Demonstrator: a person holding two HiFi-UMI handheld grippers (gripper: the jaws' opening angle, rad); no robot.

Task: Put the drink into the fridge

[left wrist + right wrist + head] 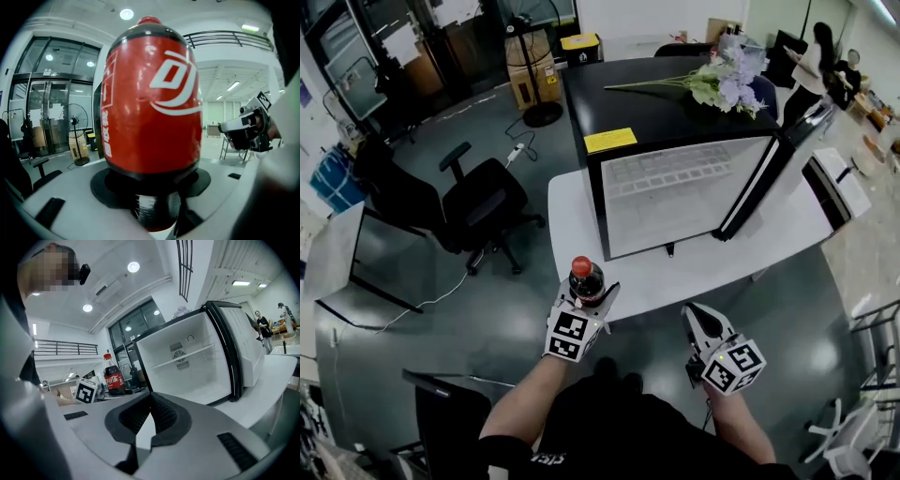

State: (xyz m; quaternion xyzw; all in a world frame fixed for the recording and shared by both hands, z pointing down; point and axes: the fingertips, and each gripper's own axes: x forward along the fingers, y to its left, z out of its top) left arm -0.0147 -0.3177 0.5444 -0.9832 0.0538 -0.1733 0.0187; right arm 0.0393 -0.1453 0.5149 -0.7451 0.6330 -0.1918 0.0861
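Our left gripper (pixel 584 292) has its jaws set wide around the body of the cola bottle (pixel 586 277). Its pads press on the red label and carry the bottle upright, cap on top, in the air just short of the near edge of the white table (pixel 572 211). Our right gripper (pixel 701 321) hangs beside it and apart, jaws drawn together at the tips with nothing between them. We judge the step in hand to be the carry toward the fridge (pixel 623 103), which stands on the table with its door (pixel 764 183) swung open to the right and its white inside bare. To do this well, we should keep the bottle plumb and lift it clear of the table edge. Then we should go straight in at the opening, low enough to pass under the shelf (pixel 187 356) if the bottle fits there. We should let go only once the base rests flat on the fridge floor. The right gripper is best kept out of that path, near the door for closing it afterwards. A yellow note (pixel 610 140) and a bunch of flowers (pixel 724 84) lie on the fridge top, well clear of the route.
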